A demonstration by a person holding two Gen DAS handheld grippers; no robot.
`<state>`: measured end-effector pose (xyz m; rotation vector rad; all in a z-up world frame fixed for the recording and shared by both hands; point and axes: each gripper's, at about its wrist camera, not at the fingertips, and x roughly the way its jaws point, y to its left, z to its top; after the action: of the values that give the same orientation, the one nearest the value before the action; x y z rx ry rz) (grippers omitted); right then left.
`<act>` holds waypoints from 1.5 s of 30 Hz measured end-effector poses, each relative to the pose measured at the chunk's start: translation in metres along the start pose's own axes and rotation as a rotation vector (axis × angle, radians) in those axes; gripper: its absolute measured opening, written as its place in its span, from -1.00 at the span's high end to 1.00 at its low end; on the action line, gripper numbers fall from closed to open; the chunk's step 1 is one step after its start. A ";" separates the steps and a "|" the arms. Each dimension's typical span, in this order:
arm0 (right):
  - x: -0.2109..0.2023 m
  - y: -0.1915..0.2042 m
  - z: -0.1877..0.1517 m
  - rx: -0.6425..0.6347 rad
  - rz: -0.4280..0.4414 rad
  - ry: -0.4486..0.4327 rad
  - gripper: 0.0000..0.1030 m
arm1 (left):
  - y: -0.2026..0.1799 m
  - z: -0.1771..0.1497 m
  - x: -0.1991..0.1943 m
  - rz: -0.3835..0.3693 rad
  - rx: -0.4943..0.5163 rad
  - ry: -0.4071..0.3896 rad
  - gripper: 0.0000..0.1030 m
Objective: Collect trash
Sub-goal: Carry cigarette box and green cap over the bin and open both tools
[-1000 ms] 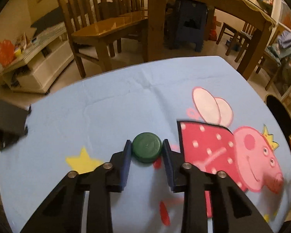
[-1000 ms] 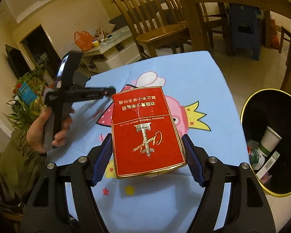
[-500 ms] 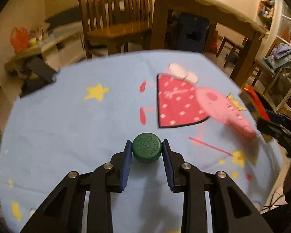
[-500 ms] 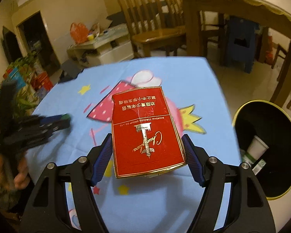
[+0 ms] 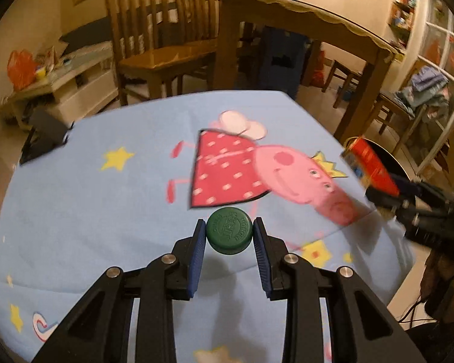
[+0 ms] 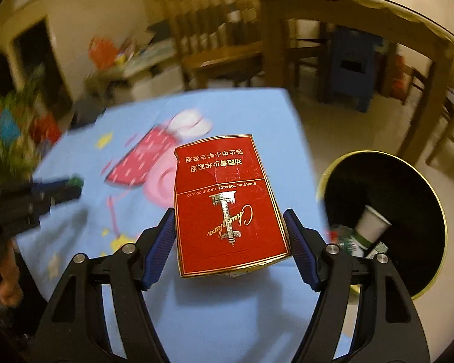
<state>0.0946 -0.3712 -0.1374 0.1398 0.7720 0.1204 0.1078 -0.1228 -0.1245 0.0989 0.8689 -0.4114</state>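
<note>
- The left gripper point(image 5: 229, 234) has its jaws drawn narrow on a green bottle cap point(image 5: 229, 235), one blue pad against each side of the ribbed rim. The pinch across the width is probably what stops so small and round a thing from slipping out.
- The cap sits at the lower centre of the left wrist view, top face up. It is dark green, with raised lettering too blurred to read.
- The right gripper point(image 6: 230, 227) has its jaws spread wide around a red cigarette pack point(image 6: 227, 202), gripped by its two long sides with the broad face towards the camera. Taking the narrow dimension seems the only way the jaws can span it.
- The pack fills the middle of the right wrist view. It is red with gold borders, gold script and white printed lines, and its surface looks scuffed.
- Below both grippers lies the desk point(image 5: 90, 205), covered by a light blue cloth with a pink cartoon pig and yellow stars.
- At the right of the right wrist view stands the trash bin point(image 6: 432, 199), dark inside with a gold rim, beside the desk edge. A white paper cup point(image 6: 372, 222) and other scraps lie in it.
- Both pieces are carried clear of the cloth, apparently ready to go to the bin.
</note>
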 end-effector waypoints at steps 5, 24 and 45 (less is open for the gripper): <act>-0.013 -0.029 0.001 0.082 -0.008 -0.035 -0.36 | -0.039 0.018 0.008 -0.073 0.053 -0.013 0.42; -0.046 -0.087 0.004 0.201 -0.156 -0.119 -0.36 | -0.100 0.035 0.071 -0.105 0.132 0.062 0.42; -0.037 -0.178 -0.013 0.376 -0.332 -0.090 -0.54 | -0.212 0.080 0.080 -0.196 0.286 -0.014 0.42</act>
<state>0.0694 -0.5508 -0.1519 0.3684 0.7119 -0.3467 0.1284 -0.3619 -0.1166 0.2755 0.8046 -0.7186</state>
